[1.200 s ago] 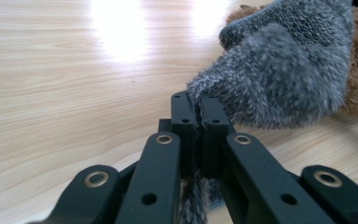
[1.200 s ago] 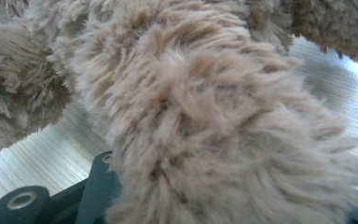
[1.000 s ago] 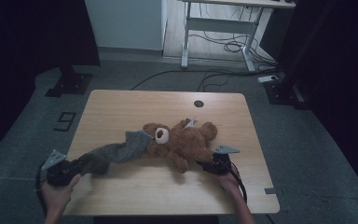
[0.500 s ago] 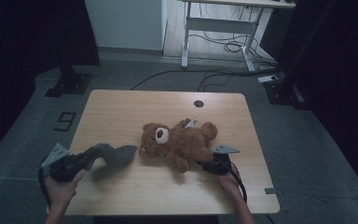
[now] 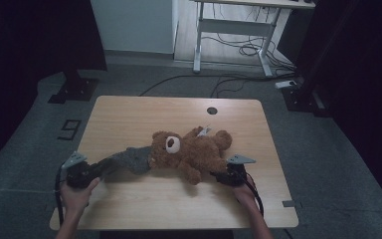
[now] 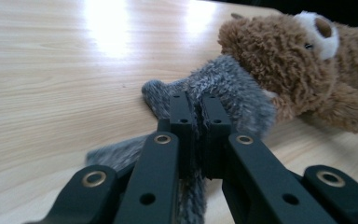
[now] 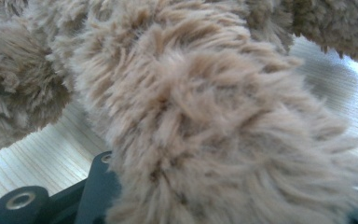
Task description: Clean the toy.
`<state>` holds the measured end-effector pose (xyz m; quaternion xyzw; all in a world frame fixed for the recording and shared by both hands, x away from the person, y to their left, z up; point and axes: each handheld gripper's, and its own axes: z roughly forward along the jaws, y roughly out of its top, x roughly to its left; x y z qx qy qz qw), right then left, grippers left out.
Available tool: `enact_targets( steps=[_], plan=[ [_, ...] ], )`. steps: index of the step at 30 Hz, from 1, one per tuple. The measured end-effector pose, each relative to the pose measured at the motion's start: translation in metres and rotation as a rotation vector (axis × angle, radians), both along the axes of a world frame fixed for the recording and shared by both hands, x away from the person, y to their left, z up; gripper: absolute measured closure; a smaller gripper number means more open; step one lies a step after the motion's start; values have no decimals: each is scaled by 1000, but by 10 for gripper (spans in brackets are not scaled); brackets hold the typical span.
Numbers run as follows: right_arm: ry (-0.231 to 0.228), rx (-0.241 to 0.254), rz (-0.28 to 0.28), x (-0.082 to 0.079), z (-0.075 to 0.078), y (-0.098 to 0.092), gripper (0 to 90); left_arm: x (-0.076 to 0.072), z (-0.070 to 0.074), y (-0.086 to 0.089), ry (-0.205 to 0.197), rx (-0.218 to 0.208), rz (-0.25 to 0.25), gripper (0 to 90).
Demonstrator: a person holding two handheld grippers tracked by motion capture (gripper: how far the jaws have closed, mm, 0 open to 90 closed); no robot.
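Your left gripper [image 6: 196, 109] clamps the grey fuzzy garment [image 5: 132, 159] beside the brown teddy bear [image 5: 194, 152] mid-table. Your right gripper [image 5: 227, 177] pinches the bear's leg. Bare table [image 5: 144, 117] stretches beyond; the near edge sits just behind your hands.

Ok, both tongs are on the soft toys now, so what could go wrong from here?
The left tongs pinch only a thin fold of the grey plush cloth, so a hard pull may let it slip free. That cloth touches the teddy bear at its head, so pulling may drag the bear. The right tongs have a furry leg between them; fur hides how firm that grip is.
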<state>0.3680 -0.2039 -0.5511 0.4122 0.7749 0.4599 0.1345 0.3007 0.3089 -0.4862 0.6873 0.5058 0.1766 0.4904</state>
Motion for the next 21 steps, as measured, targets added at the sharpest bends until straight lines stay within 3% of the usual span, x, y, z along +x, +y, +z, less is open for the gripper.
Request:
enact_targets(
  steps=[7, 15, 19, 21],
  plan=[
    [1, 0, -2, 0, 0, 0, 523, -28, 1, 17, -46, -38, 12, 853],
    [1, 0, -2, 0, 0, 0, 522, -69, 56, 22, -214, -70, -14, 851],
    [2, 0, -2, 0, 0, 0, 522, -72, 76, 20, -256, -79, -16, 850],
    [3, 1, -3, 0, 0, 0, 522, -64, 79, 14, -238, -72, -25, 849]
  ],
)
